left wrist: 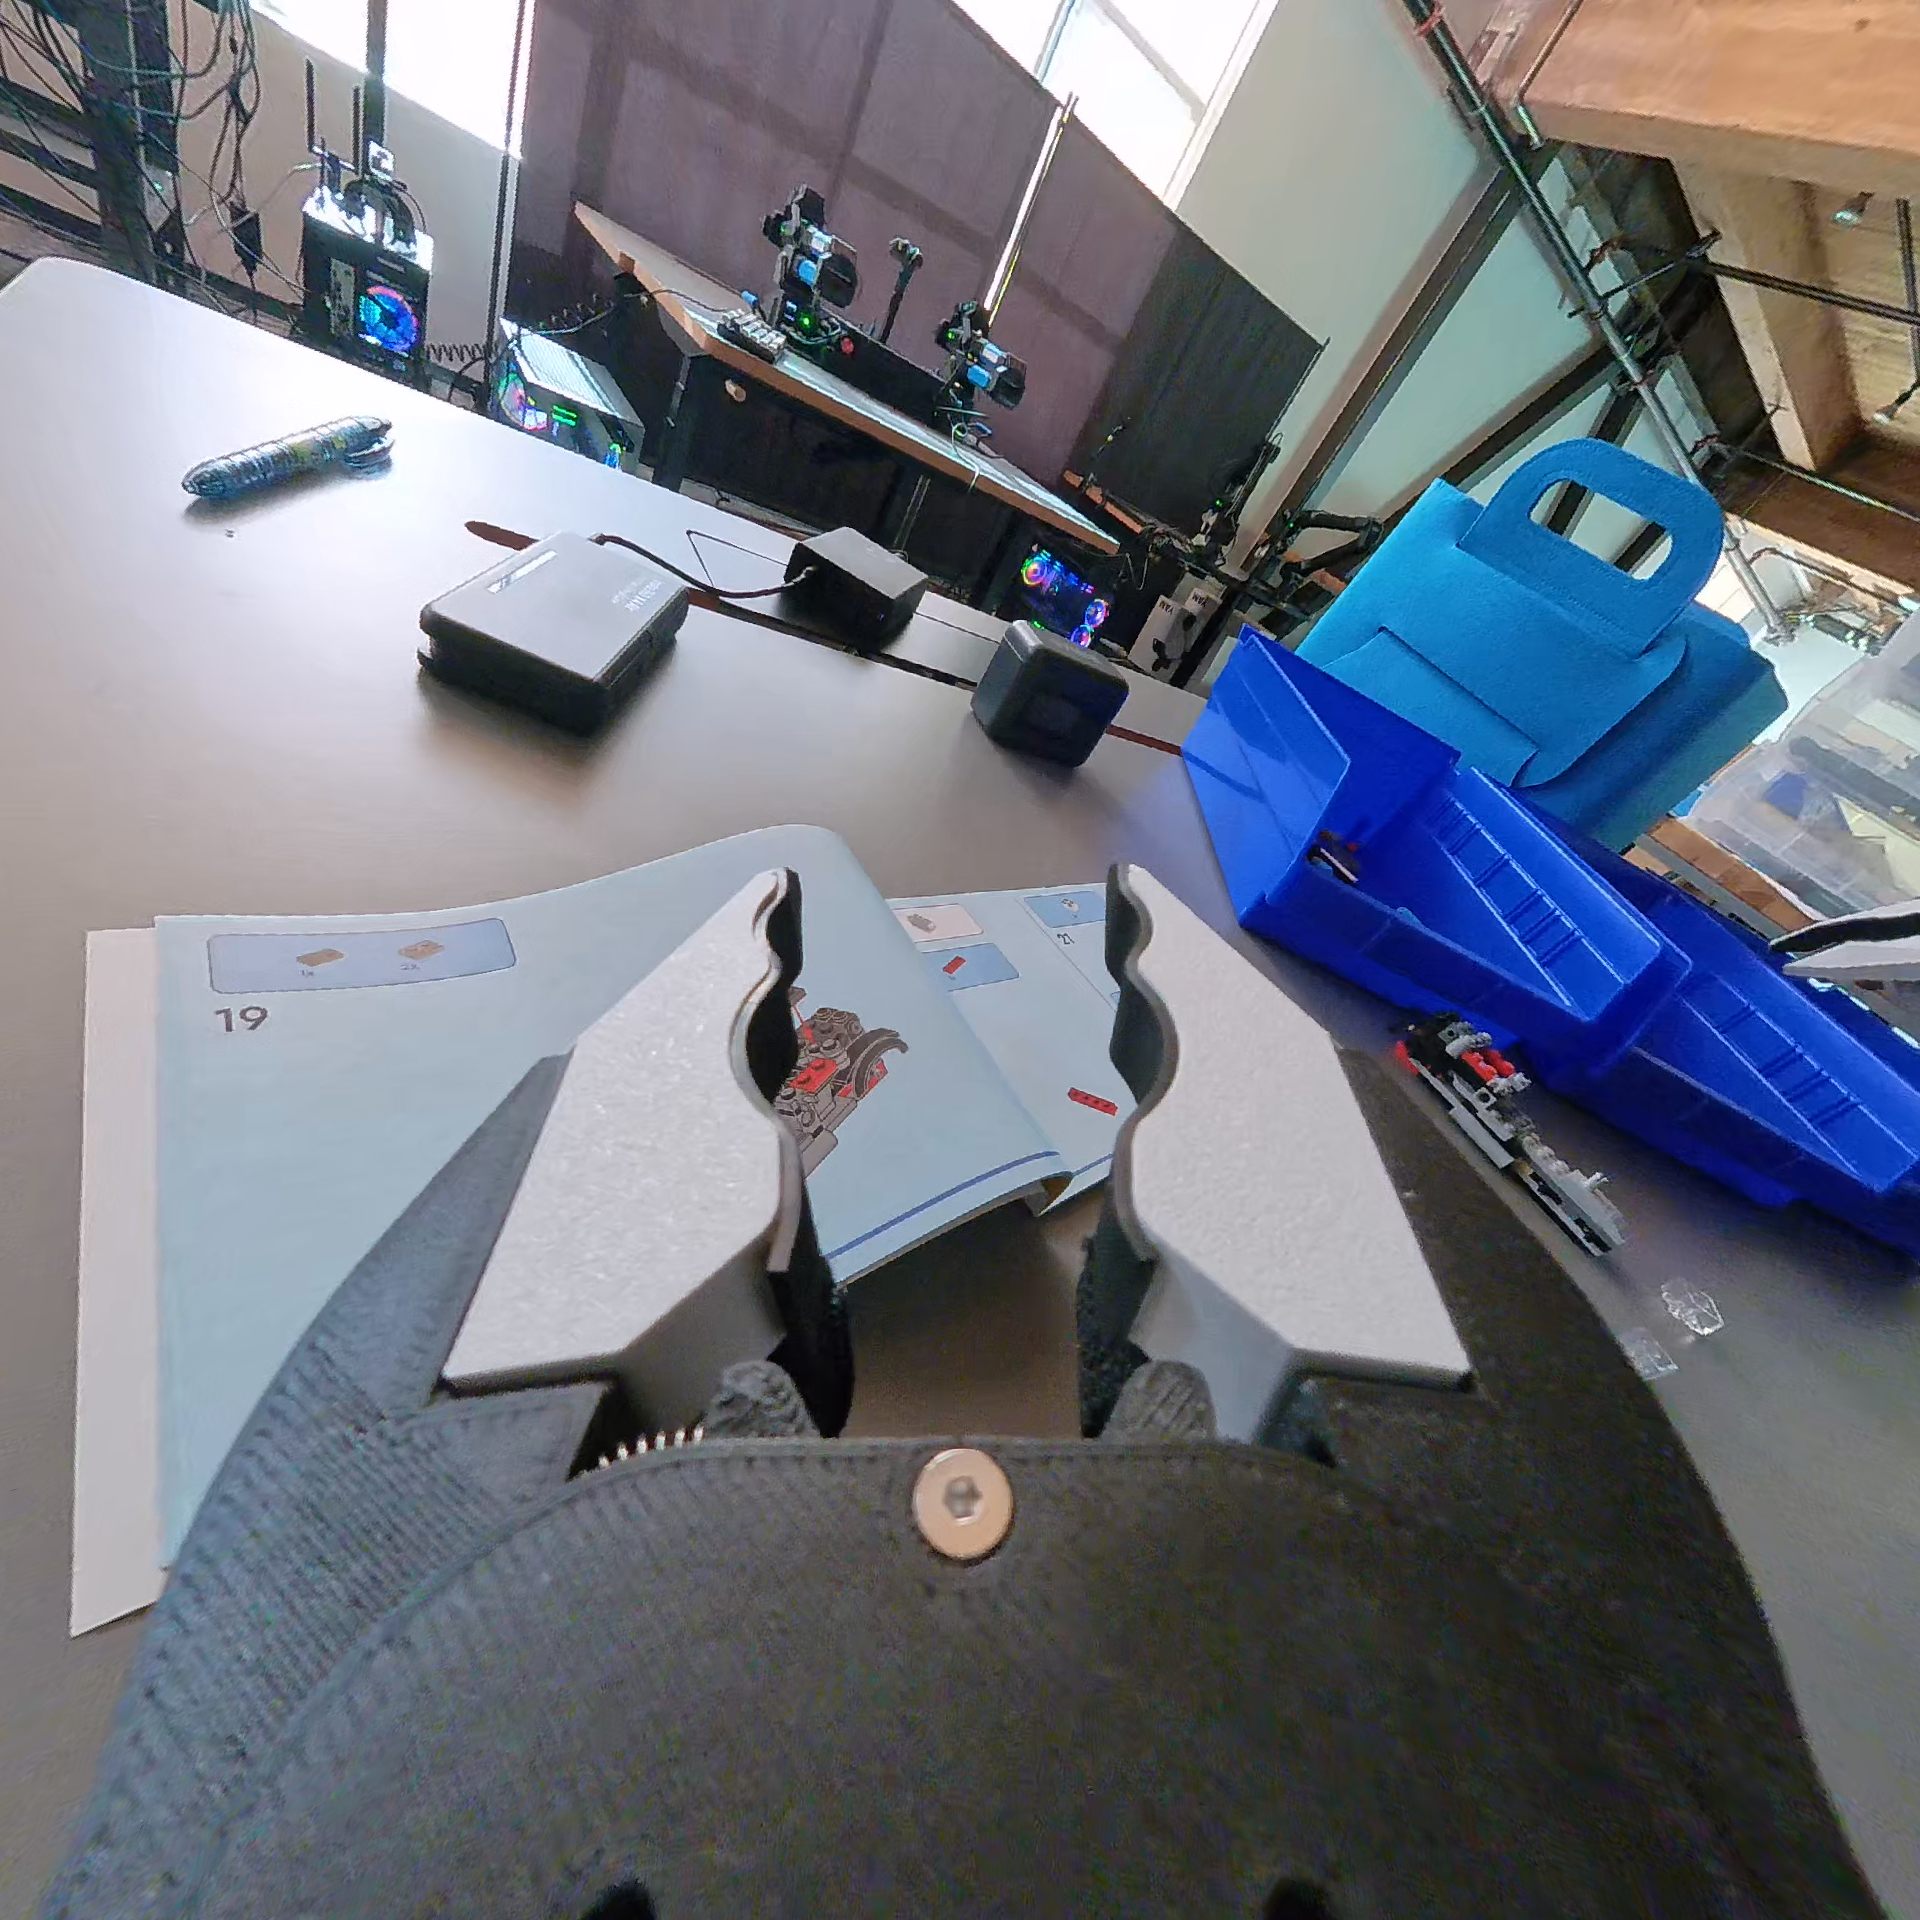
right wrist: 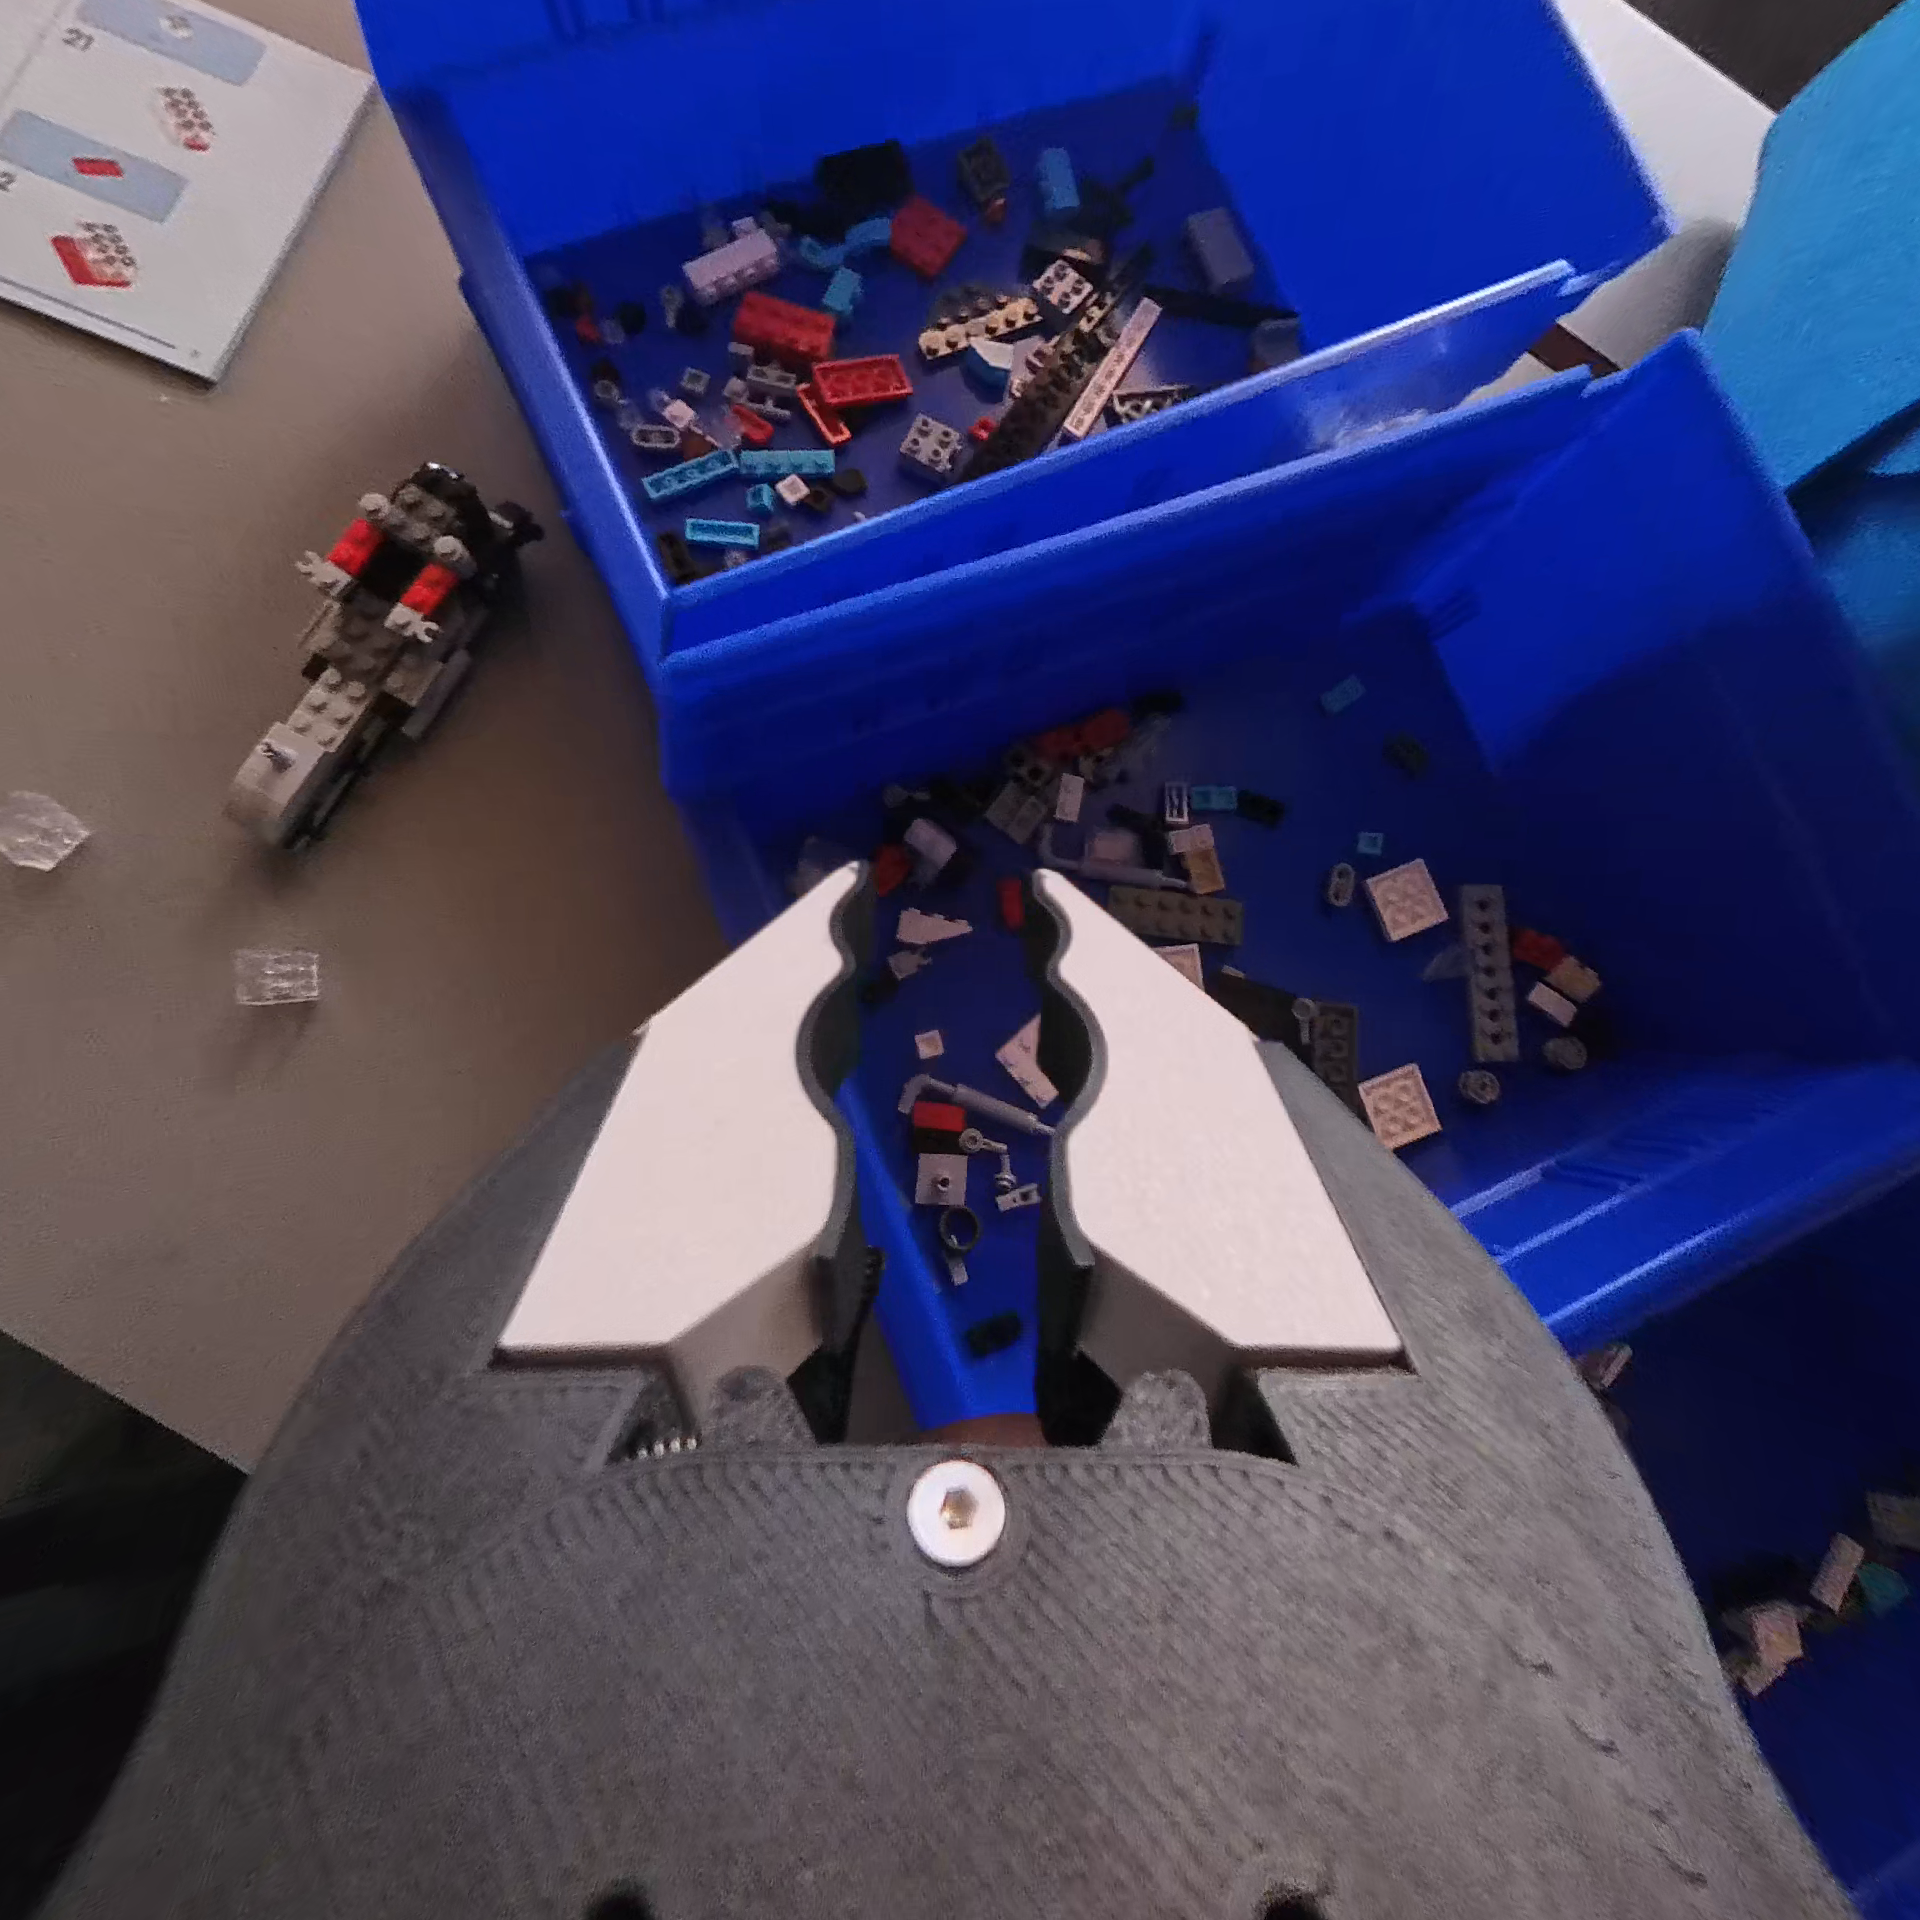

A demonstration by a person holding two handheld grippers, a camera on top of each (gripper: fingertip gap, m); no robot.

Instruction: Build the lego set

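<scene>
A partly built grey, black and red lego model [right wrist: 369,649] lies on the grey table left of the blue bins; it also shows in the left wrist view [left wrist: 1507,1127]. Two clear pieces [right wrist: 275,977] lie near it. My right gripper [right wrist: 948,883] is open and empty, hovering over the near blue bin [right wrist: 1714,1164] of loose pieces. A second blue bin [right wrist: 1455,156] behind it holds several more bricks. My left gripper [left wrist: 951,883] is open and empty above the open instruction booklet [left wrist: 436,1101]. The right gripper's tip [left wrist: 1860,940] shows at the left view's right edge.
On the table's far side lie a black flat case [left wrist: 551,639], two small black boxes [left wrist: 1049,691], a cable and a dark blue pen-like object [left wrist: 286,457]. A blue felt bag [left wrist: 1558,644] stands behind the bins. A third bin [right wrist: 1818,1558] sits at lower right.
</scene>
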